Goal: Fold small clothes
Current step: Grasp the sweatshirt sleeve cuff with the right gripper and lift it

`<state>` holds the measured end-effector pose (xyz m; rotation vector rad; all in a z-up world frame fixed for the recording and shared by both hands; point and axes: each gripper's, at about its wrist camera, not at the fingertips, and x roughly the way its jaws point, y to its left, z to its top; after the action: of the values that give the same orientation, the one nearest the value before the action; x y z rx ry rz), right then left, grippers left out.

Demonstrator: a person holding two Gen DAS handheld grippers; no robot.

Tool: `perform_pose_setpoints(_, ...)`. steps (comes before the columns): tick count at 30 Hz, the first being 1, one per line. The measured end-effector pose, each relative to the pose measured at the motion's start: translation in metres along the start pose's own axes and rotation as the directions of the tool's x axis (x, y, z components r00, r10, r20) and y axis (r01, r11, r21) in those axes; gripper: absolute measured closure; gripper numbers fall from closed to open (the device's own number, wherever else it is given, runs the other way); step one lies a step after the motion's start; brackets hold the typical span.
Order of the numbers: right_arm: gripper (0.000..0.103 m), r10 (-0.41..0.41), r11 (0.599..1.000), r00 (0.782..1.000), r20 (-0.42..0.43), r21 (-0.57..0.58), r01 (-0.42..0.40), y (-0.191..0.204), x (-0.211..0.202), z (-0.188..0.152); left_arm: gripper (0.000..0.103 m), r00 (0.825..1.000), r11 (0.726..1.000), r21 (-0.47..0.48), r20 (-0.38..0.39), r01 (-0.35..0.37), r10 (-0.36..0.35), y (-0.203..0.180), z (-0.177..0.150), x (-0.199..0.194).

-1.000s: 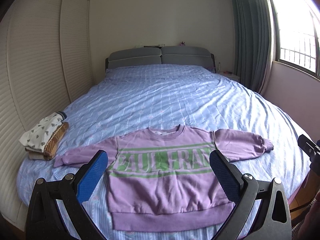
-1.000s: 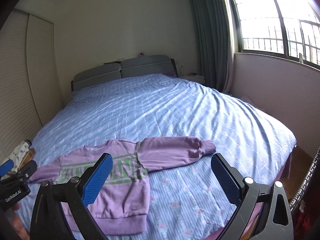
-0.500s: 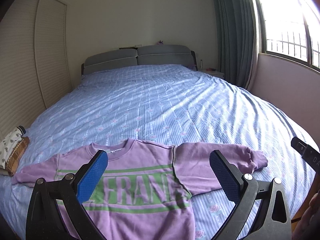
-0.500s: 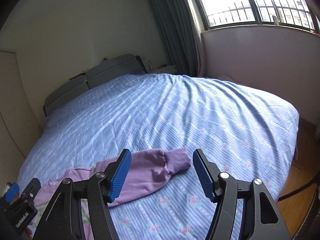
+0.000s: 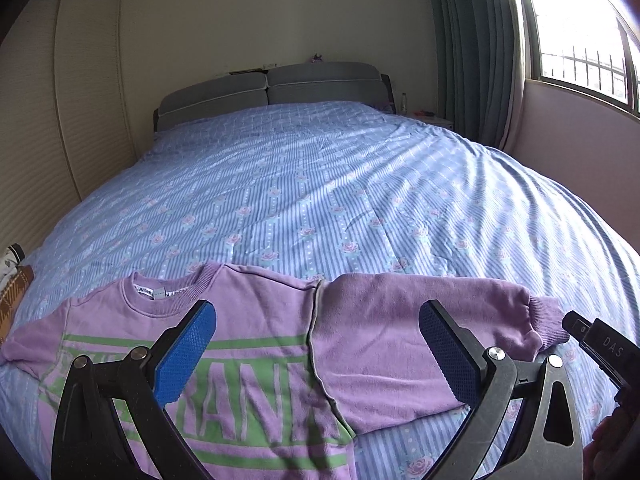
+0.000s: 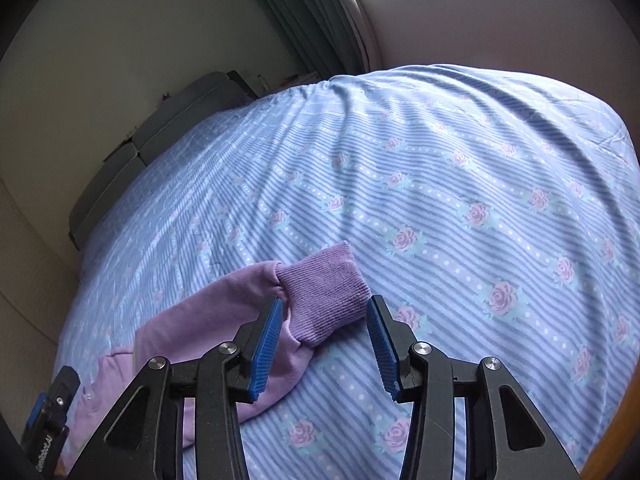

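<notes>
Blue striped bedding with a rose print covered the bed (image 5: 320,184), which had a grey padded headboard (image 5: 268,88) against the far wall and green curtains (image 5: 472,48) beside a barred window (image 5: 580,40). A purple sweatshirt (image 5: 256,344) lay flat, front up, at the near edge of the bed, its right-hand sleeve (image 5: 432,320) stretched out sideways. Green block lettering on the chest read "RAN" in the exposed part; the rest was hidden behind the left gripper (image 5: 316,356). A small neck label was present, its text too small to read. The left gripper hung over the chest with its blue-padded fingers (image 5: 184,356) spread wide, gripping nothing. The right gripper (image 6: 322,340) sat at the ribbed cuff (image 6: 324,288); its jaws had just been closing, with the cuff between them, and the pads did not appear to press the fabric yet. Its housing showed "DAS" in the left view; the other gripper's body bore "GenRobot.AI". Folded patterned clothes (image 5: 12,280) sat at the bed's left edge.
</notes>
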<state>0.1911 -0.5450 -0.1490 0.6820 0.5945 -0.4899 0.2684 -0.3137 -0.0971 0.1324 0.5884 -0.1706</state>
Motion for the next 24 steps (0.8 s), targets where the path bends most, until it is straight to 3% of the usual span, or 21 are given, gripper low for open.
perform_pose_setpoints(11, 0.064, 0.073, 0.976, 0.992, -0.099, 0.210, -0.051, -0.030, 0.048, -0.010, 0.000, 1.000, 1.000, 0.016, -0.007, -0.001, 0.001, -0.016, -0.004, 0.008)
perform_pose_setpoints(15, 0.088, 0.158, 0.952, 0.981, -0.115, 0.282, -0.121, -0.039, 0.065, -0.003, 0.000, 1.000, 1.000, 0.021, 0.003, -0.004, 0.004, -0.016, -0.001, 0.006)
perform_pose_setpoints(21, 0.090, 0.141, 0.978, 0.989, -0.034, 0.157, -0.134, -0.013, 0.032, 0.006, 0.000, 0.999, 0.999, 0.010, 0.009, -0.037, 0.037, 0.005, 0.002, -0.003)
perform_pose_setpoints(24, 0.090, 0.174, 0.981, 0.985, 0.019, 0.081, -0.175, 0.016, 0.009, 0.012, 0.000, 0.998, 0.998, -0.012, 0.002, -0.065, 0.065, 0.027, 0.006, -0.011)
